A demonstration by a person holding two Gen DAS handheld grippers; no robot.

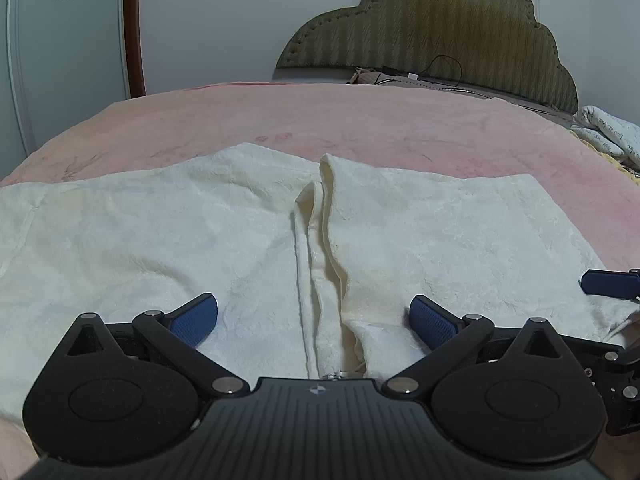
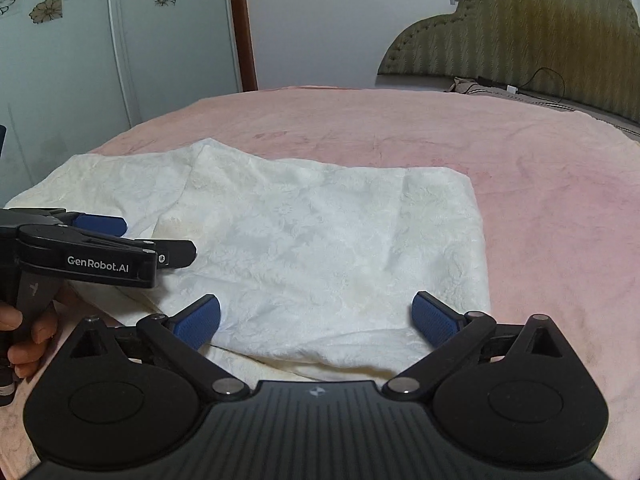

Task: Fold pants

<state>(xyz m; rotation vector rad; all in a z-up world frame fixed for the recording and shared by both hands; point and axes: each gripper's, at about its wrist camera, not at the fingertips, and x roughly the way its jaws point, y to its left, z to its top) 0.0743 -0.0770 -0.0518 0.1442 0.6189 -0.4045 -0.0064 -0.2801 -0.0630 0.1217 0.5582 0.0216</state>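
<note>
Cream-white textured pants (image 1: 160,232) lie spread flat on a pink bedspread (image 1: 320,120), the two legs pointing away with a raised seam fold (image 1: 320,240) between them. My left gripper (image 1: 314,318) hovers open over the crotch and waistband, blue pads wide apart and nothing between them. My right gripper (image 2: 316,318) is open above the near edge of the right leg (image 2: 328,232). The left gripper (image 2: 132,240) also appears at the left of the right wrist view, held by a hand (image 2: 24,336). The right gripper's fingertip (image 1: 608,284) shows at the right edge of the left wrist view.
A padded olive headboard (image 1: 432,28) stands at the far right of the bed, with a cable and charger (image 1: 416,74) below it. A patterned pillow (image 1: 604,132) lies at the right. Wardrobe doors with flower prints (image 2: 80,40) stand to the left.
</note>
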